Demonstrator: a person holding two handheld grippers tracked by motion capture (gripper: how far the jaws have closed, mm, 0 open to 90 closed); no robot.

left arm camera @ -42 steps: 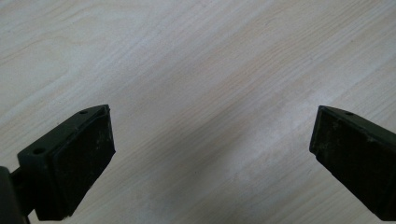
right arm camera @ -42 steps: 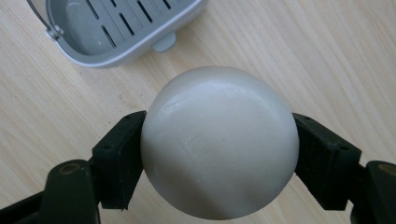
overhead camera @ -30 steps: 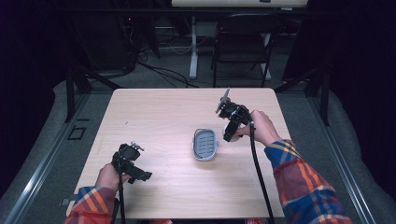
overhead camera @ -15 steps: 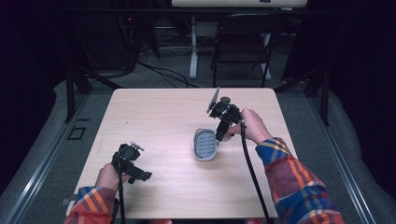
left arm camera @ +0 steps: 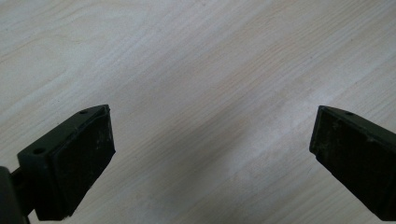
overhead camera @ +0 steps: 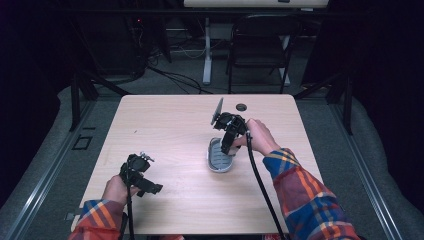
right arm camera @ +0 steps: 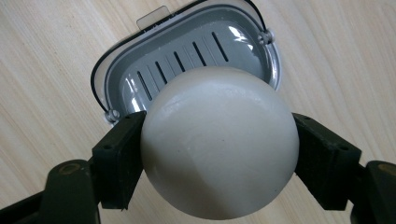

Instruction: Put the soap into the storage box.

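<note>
My right gripper has its jaws clamped on a round white soap bar, one pad pressed to each side. That grip is plain in the right gripper view, where the soap hangs just above the open grey soap dish, with the dish's slotted floor and pale rim showing beyond it. From the high view the soap itself is hidden behind my right gripper; what I get there instead is the layout: the soap dish lies near the middle of the tabletop, and my right hand tilts the gripper down over its far end.

My left gripper sits near the tabletop's front left edge, well apart from the dish. The left gripper view shows its jaws wide apart with bare wood grain between them, nothing held.

For room: the tabletop is bare to the left and behind the dish, apart from a small dark round hole near the far edge. A broad stretch of wood lies between my two grippers.
</note>
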